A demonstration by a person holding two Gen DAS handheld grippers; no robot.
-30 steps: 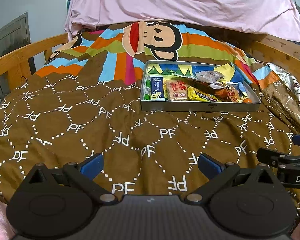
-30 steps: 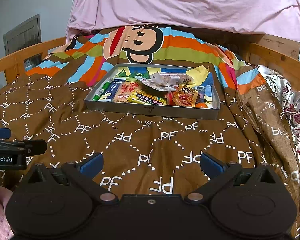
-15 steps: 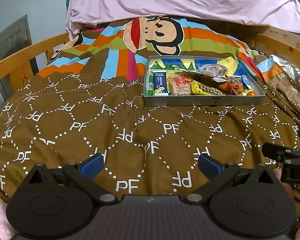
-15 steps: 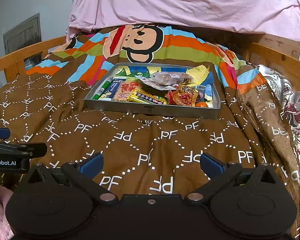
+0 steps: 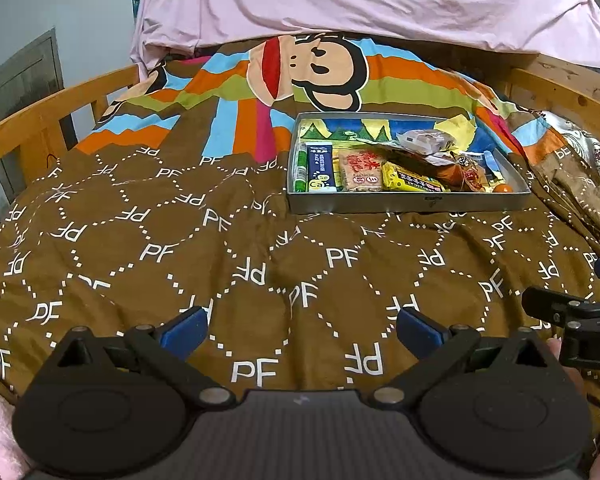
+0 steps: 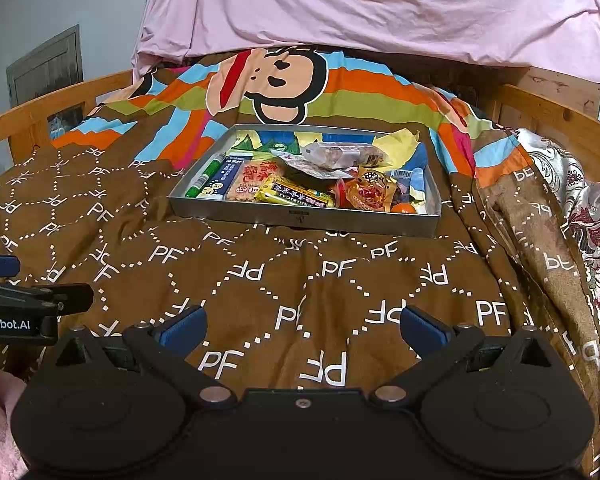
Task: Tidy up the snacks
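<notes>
A grey metal tray (image 5: 408, 203) (image 6: 300, 218) lies on the brown quilt, holding several snacks: a green tube (image 5: 299, 172) (image 6: 206, 174), a blue box (image 5: 321, 167), a red cracker pack (image 5: 360, 170) (image 6: 252, 180), a yellow bar (image 5: 412, 179) (image 6: 294, 194), an orange-red pouch (image 6: 370, 194), a clear wrapped bun (image 5: 426, 140) (image 6: 340, 154) and a small orange (image 6: 404, 209). My left gripper (image 5: 302, 330) is open and empty, well short of the tray. My right gripper (image 6: 304, 330) is also open and empty, low over the quilt.
The brown quilt (image 5: 160, 248) with white letters covers the bed, and a monkey-print striped section (image 6: 268, 80) lies behind the tray. Wooden rails (image 5: 40, 120) (image 6: 560, 116) run along both sides. A pink sheet (image 6: 360, 8) hangs at the back. A floral cloth (image 6: 592, 216) bunches at the right.
The left gripper has edged forward and swung slightly, so the tray sits a little lower and larger in its view. The right view has barely shifted. Both grippers stay open.
</notes>
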